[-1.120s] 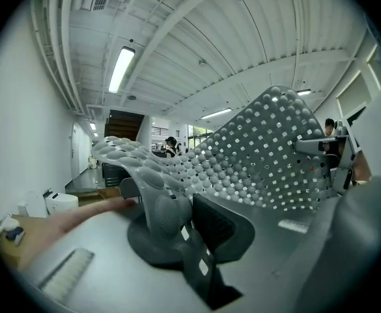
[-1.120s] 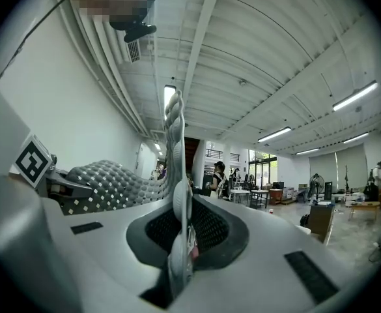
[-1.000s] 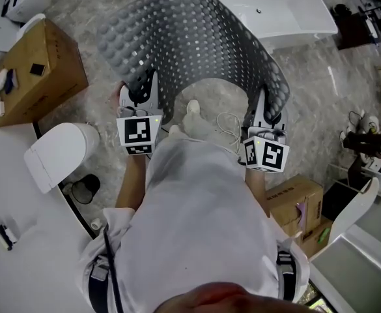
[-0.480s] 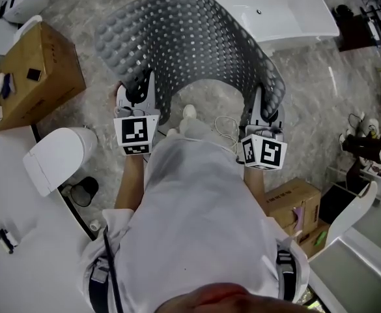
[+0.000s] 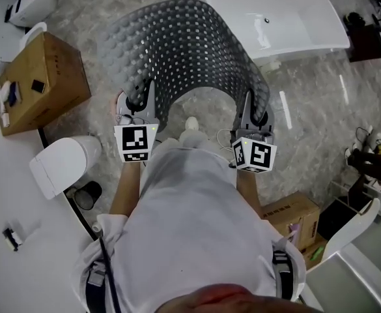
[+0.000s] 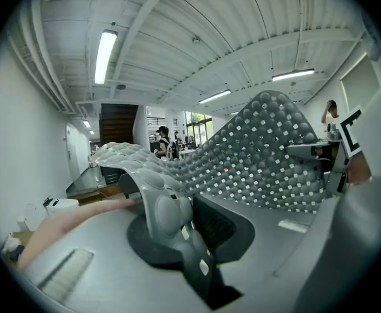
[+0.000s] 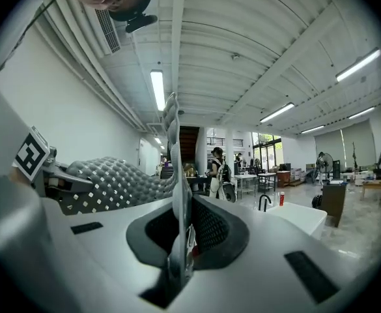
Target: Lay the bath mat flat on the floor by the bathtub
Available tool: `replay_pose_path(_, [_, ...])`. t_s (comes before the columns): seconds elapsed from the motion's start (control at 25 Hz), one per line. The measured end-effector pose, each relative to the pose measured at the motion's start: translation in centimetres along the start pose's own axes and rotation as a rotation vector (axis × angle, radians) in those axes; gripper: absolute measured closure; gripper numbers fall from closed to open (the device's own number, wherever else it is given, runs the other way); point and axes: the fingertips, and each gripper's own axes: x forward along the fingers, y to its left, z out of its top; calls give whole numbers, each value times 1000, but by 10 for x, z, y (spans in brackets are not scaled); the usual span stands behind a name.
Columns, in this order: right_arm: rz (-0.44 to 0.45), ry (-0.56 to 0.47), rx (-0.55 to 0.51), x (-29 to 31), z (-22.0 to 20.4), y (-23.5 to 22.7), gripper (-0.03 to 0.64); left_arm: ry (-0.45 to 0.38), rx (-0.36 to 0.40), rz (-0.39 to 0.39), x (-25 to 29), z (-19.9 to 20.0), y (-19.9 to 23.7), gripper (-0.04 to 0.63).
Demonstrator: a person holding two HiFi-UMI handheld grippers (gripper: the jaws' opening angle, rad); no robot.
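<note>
both hand-held grippers now sit a little closer together in the head view than a second ago, and the arch of mat between them looks narrower. their grip has not changed. the left hand-held gripper (image 5: pixel 139 102) has its jaws nearly together, pinched on the near left corner of the bath mat (image 5: pixel 183 51). in its own view the bubbled grey edge stands squeezed between the pads of the left hand-held gripper (image 6: pixel 177 217). the right hand-held gripper (image 5: pixel 253 117) is closed tighter still on the near right corner. in the right gripper view the mat's thin edge runs upright through the almost shut jaws of the right hand-held gripper (image 7: pixel 180 237).

the bath mat hangs in the air, curved into a tall hoop from one gripper to the other with its perforated side showing. it is not yet flat. the marble floor (image 5: pixel 320 103) lies beneath it. its far curve reaches toward the near left corner of the white bathtub (image 5: pixel 288 25), which now shows more of itself and sits lower in the picture than before, with its tap visible.

a cardboard box (image 5: pixel 43 77) stands to the left and a white toilet (image 5: pixel 63 162) sits below it. more cardboard boxes (image 5: pixel 291 207) stand at the lower right.
</note>
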Motion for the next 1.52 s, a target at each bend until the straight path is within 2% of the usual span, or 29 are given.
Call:
replay_pose_path(0.28, [8,38,24,30,-17,-28,597,57,27,-1,41,-1,-10,560])
replay_pose_path(0.48, [10,51,29,38,-29,-37,597,65,39,0,53,-6,-17,560])
replay_pose_path(0.8, [-38,64,27,0,-34,-15,597,53,32,-40,17,-20,-20,561])
replay_pose_path(1.16, [-88,119,41,-53,-59,10,597,102,4,-56,-28,-67,-9,563])
replay_pose_path(1.36, [-100,157,25,-58,-83,5,597,152,2,-66,-21,-97,-12,563])
replay_pose_path(1.52, [-97,195,26,-45,-109,-3,597,188,22,-76,6,-116,-20,563])
